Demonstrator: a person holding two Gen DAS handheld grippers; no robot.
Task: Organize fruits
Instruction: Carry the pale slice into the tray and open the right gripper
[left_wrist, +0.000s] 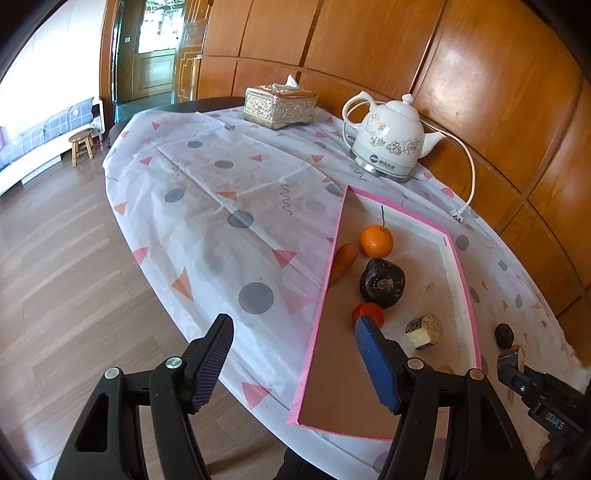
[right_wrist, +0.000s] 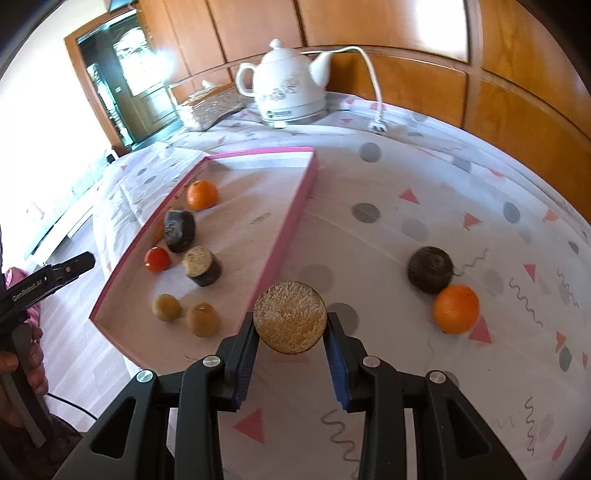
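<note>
A pink-rimmed tray (left_wrist: 458, 258) (right_wrist: 291, 218) lies on the table. It holds an orange (left_wrist: 376, 242) (right_wrist: 201, 195), a dark round fruit (left_wrist: 382, 282) (right_wrist: 180, 230), a tomato (left_wrist: 365, 312) (right_wrist: 157, 259), a carrot (left_wrist: 341, 262), a cut dark-skinned piece (left_wrist: 424, 331) (right_wrist: 202, 266) and two small yellowish fruits (right_wrist: 167, 307). My right gripper (right_wrist: 290, 334) is shut on a round cut piece with a pale fibrous face (right_wrist: 290, 317), held above the cloth beside the tray's rim. My left gripper (left_wrist: 293, 354) is open and empty over the tray's near left edge. A dark fruit (right_wrist: 430, 269) and an orange (right_wrist: 456, 308) lie on the cloth right of the tray.
A white kettle (left_wrist: 391, 138) (right_wrist: 290, 86) with its cord and plug (right_wrist: 378, 127) stands behind the tray. A tissue box (left_wrist: 280, 105) (right_wrist: 212, 105) sits at the far end. The patterned cloth (left_wrist: 229, 206) covers the table; wood panelling runs along the right.
</note>
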